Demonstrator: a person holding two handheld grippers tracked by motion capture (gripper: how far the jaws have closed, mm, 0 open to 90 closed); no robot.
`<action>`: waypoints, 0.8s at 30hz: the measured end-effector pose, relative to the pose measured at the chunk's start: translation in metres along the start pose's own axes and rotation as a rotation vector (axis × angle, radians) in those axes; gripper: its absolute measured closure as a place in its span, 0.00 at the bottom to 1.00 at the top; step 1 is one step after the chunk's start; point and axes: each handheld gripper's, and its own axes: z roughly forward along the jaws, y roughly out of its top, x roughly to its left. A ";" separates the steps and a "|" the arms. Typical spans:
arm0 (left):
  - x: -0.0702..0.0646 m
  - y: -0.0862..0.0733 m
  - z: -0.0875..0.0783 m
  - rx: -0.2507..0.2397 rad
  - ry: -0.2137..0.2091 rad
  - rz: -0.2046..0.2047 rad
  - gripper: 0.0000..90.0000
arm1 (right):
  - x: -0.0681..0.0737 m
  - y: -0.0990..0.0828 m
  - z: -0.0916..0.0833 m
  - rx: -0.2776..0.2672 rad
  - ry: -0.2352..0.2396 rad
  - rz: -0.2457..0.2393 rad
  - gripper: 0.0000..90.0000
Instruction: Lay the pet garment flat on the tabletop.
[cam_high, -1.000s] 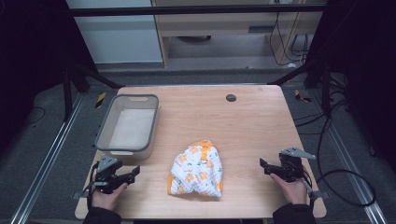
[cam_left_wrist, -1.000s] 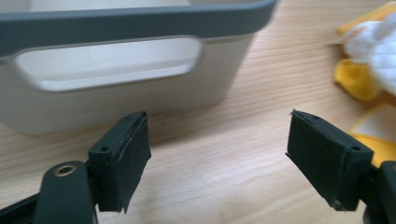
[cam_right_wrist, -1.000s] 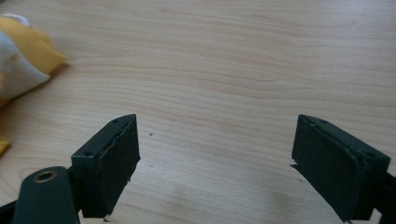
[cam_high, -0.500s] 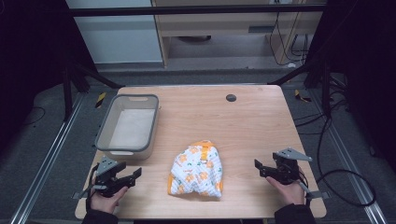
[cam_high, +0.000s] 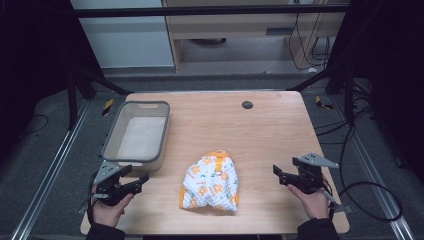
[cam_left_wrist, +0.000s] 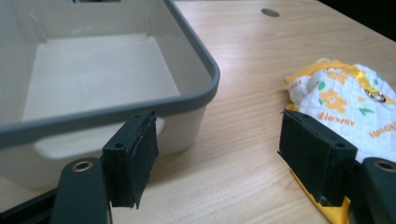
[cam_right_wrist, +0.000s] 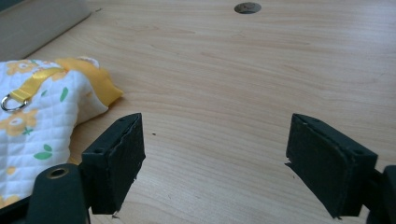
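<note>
Wooden table (cam_high: 280, 130), person at the near edge, a gripper in each hand. Quilted garment (cam_high: 211, 181), white with orange flowers and yellow trim, lies crumpled near the table's near edge, about midway between the two tools; its long axis runs roughly near to far.

Left gripper (cam_high: 134, 183): jaws spread wide, nothing between them, resting low at the near left corner. The garment lies to its right. Right gripper (cam_high: 281, 173): jaws likewise wide apart and empty, near right; the garment lies to its left. Neither touches the cloth. Gaps look about equal, so I judge either hand could reach first.

Grey-rimmed plastic bin (cam_high: 111, 146) stands at the left, just beyond the left gripper, empty. Small dark disc (cam_high: 247, 105) sits far centre. A metal ring (cam_right_wrist: 11, 102) on a yellow strap shows on the cloth. Bare wood lies between each tool and the garment.
</note>
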 end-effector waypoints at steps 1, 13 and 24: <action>0.000 0.000 0.000 0.000 0.000 0.000 0.30 | 0.000 0.000 0.000 0.000 0.000 0.000 0.22; -0.013 0.031 0.007 -0.027 -0.037 0.043 0.30 | 0.006 0.020 -0.001 -0.022 0.019 -0.012 0.22; -0.032 0.051 0.029 -0.020 -0.067 0.083 0.30 | 0.027 0.049 0.006 -0.043 0.083 -0.043 0.23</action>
